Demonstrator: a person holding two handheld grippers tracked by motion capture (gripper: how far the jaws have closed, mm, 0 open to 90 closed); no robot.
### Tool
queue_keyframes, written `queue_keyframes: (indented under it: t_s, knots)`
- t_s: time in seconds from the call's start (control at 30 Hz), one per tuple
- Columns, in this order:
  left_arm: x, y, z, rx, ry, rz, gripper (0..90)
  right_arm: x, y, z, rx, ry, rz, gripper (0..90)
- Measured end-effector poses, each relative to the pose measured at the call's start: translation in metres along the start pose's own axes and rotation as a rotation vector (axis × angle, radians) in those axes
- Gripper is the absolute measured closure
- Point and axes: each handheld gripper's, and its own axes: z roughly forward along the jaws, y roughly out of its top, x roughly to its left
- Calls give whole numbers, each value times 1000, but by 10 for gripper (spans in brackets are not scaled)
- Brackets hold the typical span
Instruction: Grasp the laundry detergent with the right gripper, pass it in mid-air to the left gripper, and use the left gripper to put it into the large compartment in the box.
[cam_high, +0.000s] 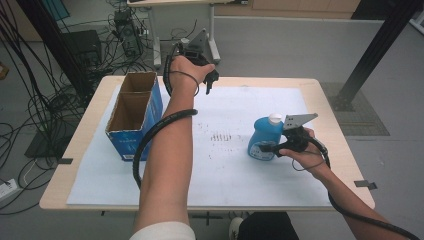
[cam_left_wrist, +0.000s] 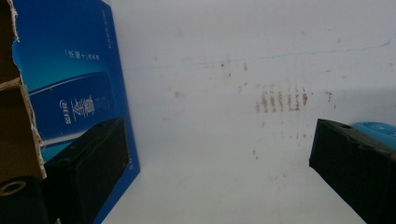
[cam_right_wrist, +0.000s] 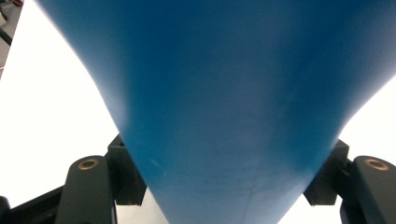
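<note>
Gripping the blue bottle (cam_high: 264, 140) between its jaws, the right claw (cam_high: 272, 146) holds; left claw (cam_high: 211, 80) gapes empty.

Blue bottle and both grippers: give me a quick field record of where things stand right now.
blue bottle: upright on the white sheet, white cap on top
right gripper: jaws on either side of the bottle's body, pads against it
left gripper: raised over the far edge of the table, jaws wide apart, nothing between them
cardboard box: open top, two compartments, at the sheet's left edge
stains: brownish marks mid-sheet, between box and bottle
</note>
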Motion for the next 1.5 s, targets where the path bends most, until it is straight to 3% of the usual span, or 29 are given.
queue_keyframes:
  t_s: [0.2, 1.5]
  knots:
    - [-2, 0, 1, 4, 0, 4, 52, 0, 0, 0, -4, 20, -12, 391]
    - [-4, -1, -5, -7, 3, 11, 53, 0, -1, 0, -12, 21, -16, 408]
